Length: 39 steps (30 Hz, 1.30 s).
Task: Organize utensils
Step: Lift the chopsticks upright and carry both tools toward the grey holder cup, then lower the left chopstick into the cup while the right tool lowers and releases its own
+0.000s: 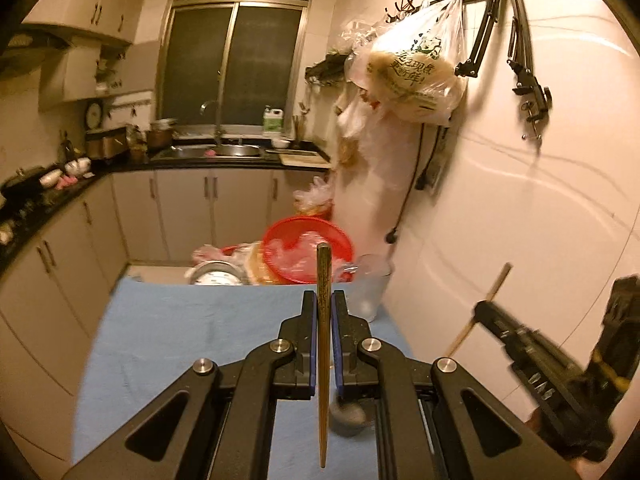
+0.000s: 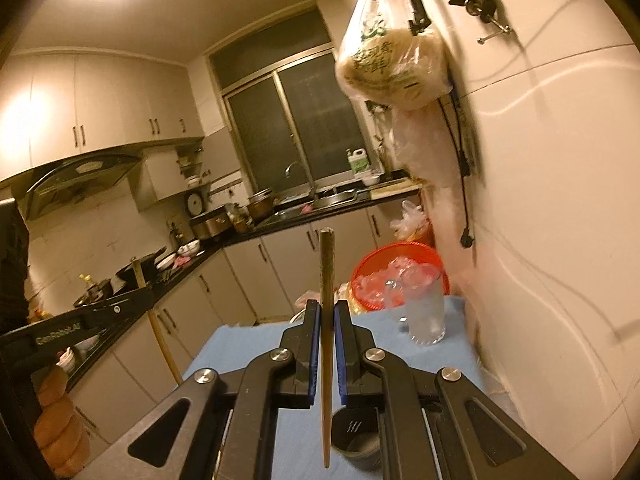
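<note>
A: What is clamped in the left gripper [image 1: 323, 300]?

B: A slender, tapered wooden chopstick [image 1: 323, 360] is pinched upright between its blue-lined pads, thick squared end upward, narrow tip hanging down above the pale blue cloth-covered table [image 1: 180, 328].

A: And the right gripper [image 2: 327, 308]?

B: A second tapered wooden chopstick [image 2: 327, 340] of the same kind is gripped there in the same way, upright, jaws closed on it.

A: What is seen near the table?

B: A dark, round, matte cup [image 2: 358, 446] stands on the cloth, below the second chopstick's tip. A clear ribbed glass tumbler [image 2: 426, 312] stands at the table's far corner by the glossy white wall. Beyond the far edge, a red plastic mesh basket [image 1: 308, 250] is seen.
</note>
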Each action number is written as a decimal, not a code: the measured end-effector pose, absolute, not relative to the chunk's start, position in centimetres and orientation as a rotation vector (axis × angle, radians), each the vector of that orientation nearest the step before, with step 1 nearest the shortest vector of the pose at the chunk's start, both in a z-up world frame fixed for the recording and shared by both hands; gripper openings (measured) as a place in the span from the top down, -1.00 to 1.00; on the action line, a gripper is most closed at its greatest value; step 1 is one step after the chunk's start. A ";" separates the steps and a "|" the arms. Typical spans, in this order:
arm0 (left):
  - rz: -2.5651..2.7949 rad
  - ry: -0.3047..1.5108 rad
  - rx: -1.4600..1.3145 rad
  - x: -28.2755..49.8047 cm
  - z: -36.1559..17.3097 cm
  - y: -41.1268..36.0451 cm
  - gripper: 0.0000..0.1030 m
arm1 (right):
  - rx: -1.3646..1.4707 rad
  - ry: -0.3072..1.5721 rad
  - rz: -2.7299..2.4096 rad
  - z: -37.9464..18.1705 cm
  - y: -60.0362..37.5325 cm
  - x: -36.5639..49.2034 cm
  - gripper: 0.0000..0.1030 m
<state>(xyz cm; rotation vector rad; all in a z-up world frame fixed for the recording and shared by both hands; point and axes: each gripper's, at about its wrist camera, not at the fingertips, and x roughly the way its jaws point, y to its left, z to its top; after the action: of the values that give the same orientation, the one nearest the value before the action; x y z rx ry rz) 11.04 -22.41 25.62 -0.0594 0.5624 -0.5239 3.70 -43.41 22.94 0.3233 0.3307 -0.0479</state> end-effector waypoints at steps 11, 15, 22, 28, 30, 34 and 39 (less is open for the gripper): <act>-0.501 0.632 -0.170 17.0 19.7 -27.2 0.87 | 0.365 0.396 -0.089 19.3 -47.0 8.7 0.85; -0.483 0.700 -0.160 18.6 16.7 -28.0 0.87 | 0.378 0.438 -0.085 17.1 -47.5 9.7 0.85; -0.496 0.762 -0.155 19.3 13.9 -28.7 0.87 | 0.409 0.521 -0.064 13.6 -47.9 11.2 0.85; -0.506 0.810 -0.144 19.2 12.6 -28.8 0.87 | 0.422 0.579 -0.040 11.6 -47.6 11.6 0.81; -0.506 0.820 -0.149 19.3 12.3 -28.7 0.87 | 0.427 0.588 -0.037 11.3 -47.6 11.7 0.79; -0.513 0.835 -0.152 19.1 12.3 -28.5 0.87 | 0.438 0.597 -0.030 11.4 -47.7 11.5 0.79; -0.523 0.822 -0.161 18.5 13.2 -28.0 0.83 | 0.436 0.570 -0.034 12.6 -47.7 10.3 0.79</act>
<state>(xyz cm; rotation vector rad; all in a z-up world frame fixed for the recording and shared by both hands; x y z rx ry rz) 18.48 -27.99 13.17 -0.1607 0.8225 -0.5230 10.27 -47.74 12.57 0.4362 0.5696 -0.0337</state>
